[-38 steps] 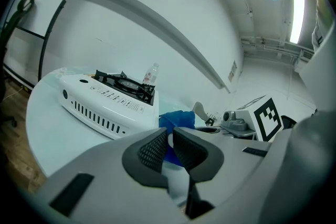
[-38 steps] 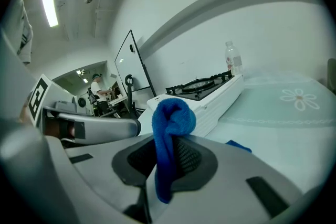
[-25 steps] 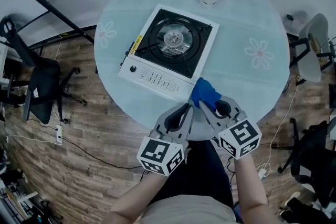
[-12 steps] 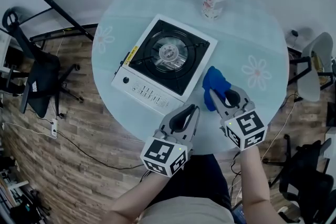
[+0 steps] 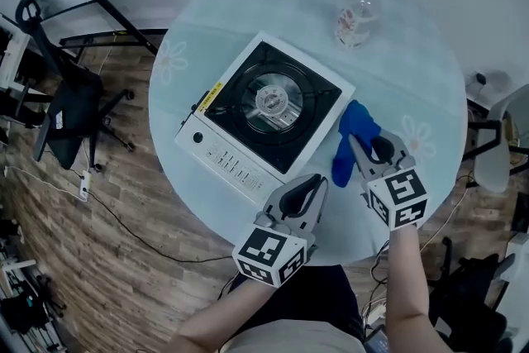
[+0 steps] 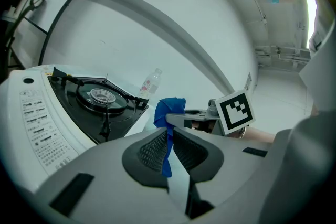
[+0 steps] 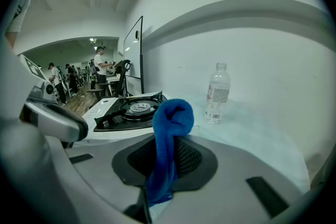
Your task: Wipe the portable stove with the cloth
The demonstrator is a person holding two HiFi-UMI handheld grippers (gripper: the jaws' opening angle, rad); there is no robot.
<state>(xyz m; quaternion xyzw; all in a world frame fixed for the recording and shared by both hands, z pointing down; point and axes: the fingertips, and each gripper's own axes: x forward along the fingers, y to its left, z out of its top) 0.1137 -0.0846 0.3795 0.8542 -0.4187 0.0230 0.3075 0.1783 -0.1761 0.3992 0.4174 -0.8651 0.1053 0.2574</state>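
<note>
The right gripper has its jaws clamped on the blue cloth, which is bunched into a thick fold that rises past the jaw tips, with a loose tail hanging below. It is in the air just beside the right edge of the portable stove, not yet touching it. The stove lies aslant near the left half of the round table, with its control strip turned toward the near edge. The left gripper hovers off the stove's near right corner, its jaws drawn in to a thin slit and gripping nothing (the blue seen through that slit is the cloth beyond it).

No wiping looks begun, so the risks lie in the first stroke. The hanging tail could snag on the raised pan supports round the burner and be pulled from the jaws. Since nothing braces the stove, a firm push may slide it across the smooth tabletop toward the left edge. A long stroke toward the far edge could also tip the plastic bottle standing there
</note>
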